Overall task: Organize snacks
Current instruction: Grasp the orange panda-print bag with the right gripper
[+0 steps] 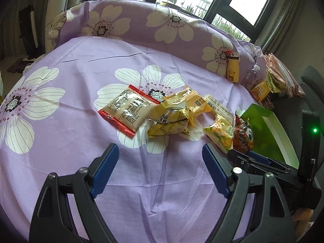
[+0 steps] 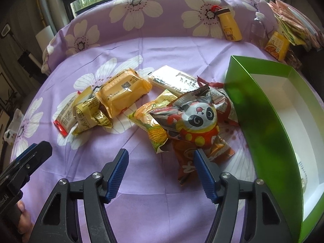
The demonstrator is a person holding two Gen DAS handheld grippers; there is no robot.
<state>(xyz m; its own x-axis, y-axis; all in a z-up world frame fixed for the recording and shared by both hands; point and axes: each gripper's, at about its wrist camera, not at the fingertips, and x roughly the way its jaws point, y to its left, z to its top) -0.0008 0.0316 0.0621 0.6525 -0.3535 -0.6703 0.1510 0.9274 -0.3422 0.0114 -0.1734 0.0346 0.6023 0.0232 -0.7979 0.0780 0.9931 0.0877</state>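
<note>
Snack packets strewn across the middle of a lilac flower-print bedsheet (image 2: 141,192); panda-print packet (image 2: 192,119) heaped on an orange packet (image 2: 186,162), corn-print packet (image 2: 151,125) touching at its 9 o'clock, pale cream packet (image 2: 172,81) at 12 o'clock; further toward 9 o'clock, a cluster of yellow packets (image 2: 121,95) and a red-edged beige packet (image 1: 125,109). Green box (image 2: 263,111), white inside, open-topped, just beside the panda packet at 3 o'clock. Yellow bear-print bottle (image 2: 230,26), clear plastic bottle (image 2: 257,28) and small orange carton (image 2: 277,44) along the sheet's far rise, toward 1 o'clock. Right tongs (image 2: 161,156) apart, nothing gripped, right-hand pad overlapping the orange packet's near end, contact unclear. Left tongs (image 1: 161,151) spread wide over bare sheet, well short of the packets.
</note>
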